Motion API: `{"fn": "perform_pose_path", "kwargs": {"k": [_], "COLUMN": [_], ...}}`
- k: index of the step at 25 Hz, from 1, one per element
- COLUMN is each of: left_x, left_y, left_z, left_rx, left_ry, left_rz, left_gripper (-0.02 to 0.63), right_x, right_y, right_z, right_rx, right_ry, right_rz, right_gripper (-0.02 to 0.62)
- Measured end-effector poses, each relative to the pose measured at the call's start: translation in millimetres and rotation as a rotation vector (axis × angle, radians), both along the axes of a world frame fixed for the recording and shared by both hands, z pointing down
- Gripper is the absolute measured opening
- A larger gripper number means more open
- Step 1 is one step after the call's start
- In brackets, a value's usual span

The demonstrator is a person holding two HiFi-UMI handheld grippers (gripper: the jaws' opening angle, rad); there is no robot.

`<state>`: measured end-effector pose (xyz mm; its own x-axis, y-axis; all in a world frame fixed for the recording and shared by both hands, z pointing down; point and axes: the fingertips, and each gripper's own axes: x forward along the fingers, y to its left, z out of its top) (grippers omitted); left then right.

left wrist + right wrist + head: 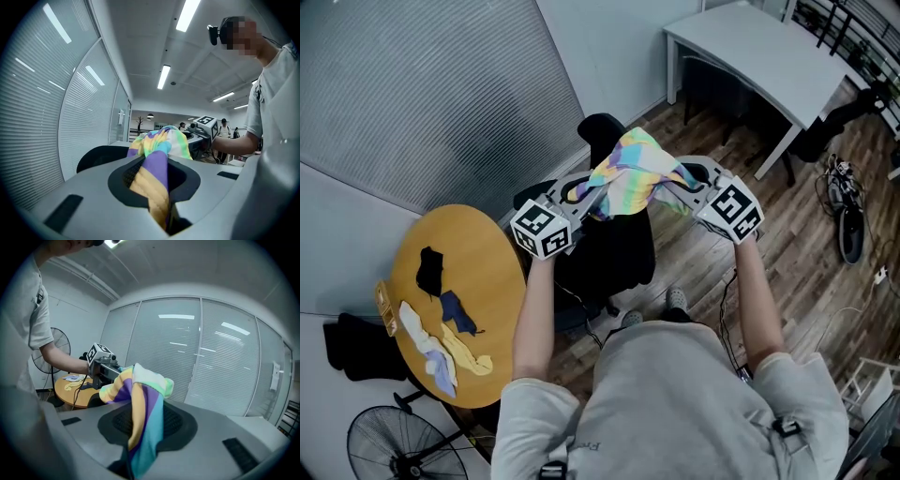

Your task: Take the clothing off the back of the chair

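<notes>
A striped pastel garment (630, 175) in yellow, purple, teal and green hangs bunched between my two grippers, above the black office chair (609, 248). My left gripper (583, 194) is shut on its left end; in the left gripper view the cloth (154, 183) runs down into the closed jaws. My right gripper (675, 190) is shut on its right end, with the cloth (143, 427) pinched between the jaws in the right gripper view. The cloth hangs clear of the chair's backrest (101, 157).
A round wooden table (492, 272) at the left holds several small cloths (441, 333). A floor fan (398, 448) stands below it. A white desk (769, 61) stands at the back right, cables and gear (848, 220) lie on the wood floor. Window blinds (431, 94) fill the far left.
</notes>
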<state>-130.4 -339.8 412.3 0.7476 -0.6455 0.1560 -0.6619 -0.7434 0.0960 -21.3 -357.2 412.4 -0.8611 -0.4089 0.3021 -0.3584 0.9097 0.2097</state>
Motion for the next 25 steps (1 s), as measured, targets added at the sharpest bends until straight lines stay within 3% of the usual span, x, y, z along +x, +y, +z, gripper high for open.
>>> {"fn": "perform_pose_path", "kwargs": {"k": [6,10,15,22,25], "left_x": [4.5,16.1,22.3,28.4,26.2], "left_y": [-3.6,-9.5,-20.8,-19.1,-13.7], "left_z": [-9.3,5.3,18.2,26.2,25.2], "left_rx": [0.014,-0.036,-0.125,-0.211,-0.211], "left_ry": [0.002,-0.027,0.038,0.176,0.193], "left_rz": [0.017,0.098,0.185,0.278,0.282], "left_gripper": [0.088,0.266,0.357,0.35,0.23], "right_x": [1.6,4.0,0.2,-4.8,-5.9], "right_y": [-6.2,-9.5,-7.5,-4.8,-5.8], "right_z": [-27.6,-36.3,-42.6,-45.2,-44.5], "right_rx": [0.073,0.092,0.1,0.081,0.068], "right_ry": [0.016,0.015,0.003,-0.03,-0.035], "right_rz": [0.017,0.027,0.018,0.002,0.005], "right_gripper": [0.107,0.107,0.107,0.106,0.106]}}
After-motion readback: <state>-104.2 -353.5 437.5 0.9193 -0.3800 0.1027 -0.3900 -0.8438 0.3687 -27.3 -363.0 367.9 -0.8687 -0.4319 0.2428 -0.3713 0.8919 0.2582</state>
